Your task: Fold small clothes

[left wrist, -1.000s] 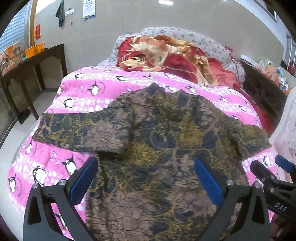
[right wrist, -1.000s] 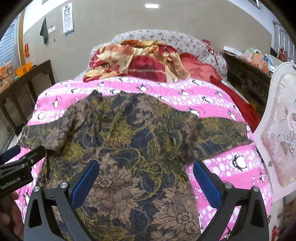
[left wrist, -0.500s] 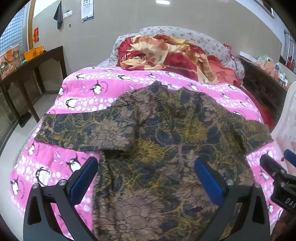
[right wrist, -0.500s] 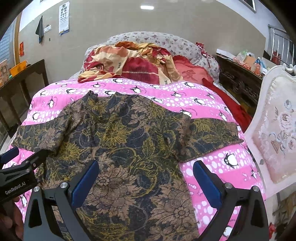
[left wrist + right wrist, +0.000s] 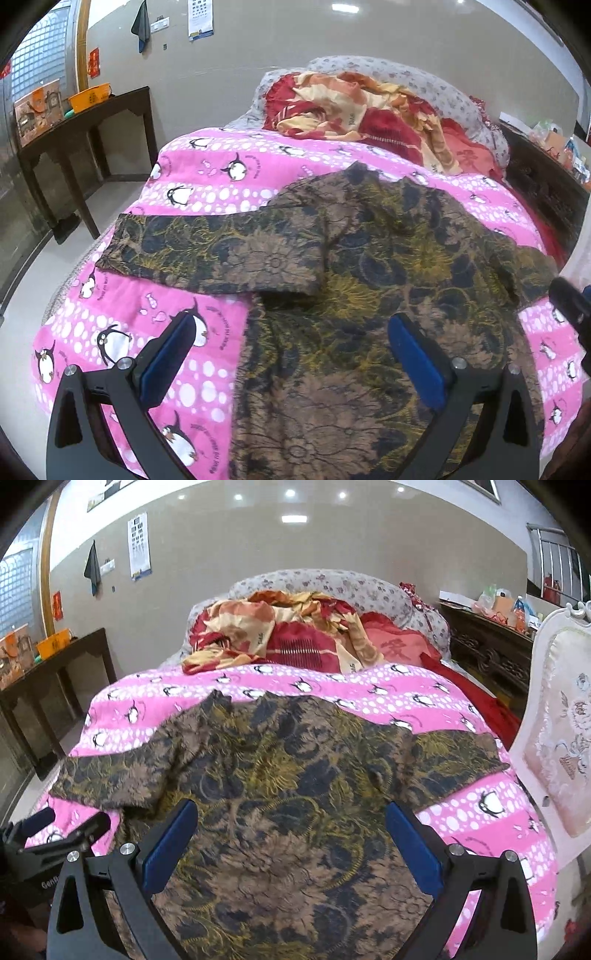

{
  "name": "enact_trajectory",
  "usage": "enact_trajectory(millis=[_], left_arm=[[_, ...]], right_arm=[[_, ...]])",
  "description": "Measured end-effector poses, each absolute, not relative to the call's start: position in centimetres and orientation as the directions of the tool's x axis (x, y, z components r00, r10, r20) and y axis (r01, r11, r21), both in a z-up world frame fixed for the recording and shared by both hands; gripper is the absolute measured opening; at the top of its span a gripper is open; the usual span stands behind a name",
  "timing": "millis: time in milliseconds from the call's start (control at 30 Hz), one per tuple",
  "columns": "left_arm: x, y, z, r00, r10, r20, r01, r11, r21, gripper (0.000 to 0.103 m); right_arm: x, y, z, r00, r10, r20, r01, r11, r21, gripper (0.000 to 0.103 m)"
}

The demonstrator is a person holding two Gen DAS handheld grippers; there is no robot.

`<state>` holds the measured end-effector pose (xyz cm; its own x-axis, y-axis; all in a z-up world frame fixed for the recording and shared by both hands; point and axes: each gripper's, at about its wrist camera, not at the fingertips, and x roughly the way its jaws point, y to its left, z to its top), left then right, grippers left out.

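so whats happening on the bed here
A person holds a hand-held gripper in each hand above a dark floral short-sleeved shirt, which lies spread flat with both sleeves out on a pink penguin-print blanket. The left hand-held gripper and the right hand-held gripper are both open and hold nothing. No fold has been made yet.

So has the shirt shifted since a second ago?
No. The shirt has stayed put: its sleeve still lies just beyond the same penguin on the pink blanket.

Black tool (image 5: 291, 350), blue pads (image 5: 415, 363)
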<state>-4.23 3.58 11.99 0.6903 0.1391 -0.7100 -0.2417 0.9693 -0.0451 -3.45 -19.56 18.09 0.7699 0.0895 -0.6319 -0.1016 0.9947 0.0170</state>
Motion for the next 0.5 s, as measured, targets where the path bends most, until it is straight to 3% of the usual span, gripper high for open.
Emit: enact_trajectory(millis=[200,500], left_arm=[[-3.0,5.4,10.5,0.661,0.161,-0.733,-0.278,0.96,-0.04,0.103],[-1.1,6.6,8.3,0.625,0.177,-0.76,-0.283,0.959,-0.009,0.103]], right_arm=[[-1.9,-19.3,15.7,0.747,0.089,-0.658,-0.11,0.994,0.009,0.103],[0.7,-21.2,8.7,0.701,-0.002,-0.713,-0.135,0.981,-0.136,0.103]])
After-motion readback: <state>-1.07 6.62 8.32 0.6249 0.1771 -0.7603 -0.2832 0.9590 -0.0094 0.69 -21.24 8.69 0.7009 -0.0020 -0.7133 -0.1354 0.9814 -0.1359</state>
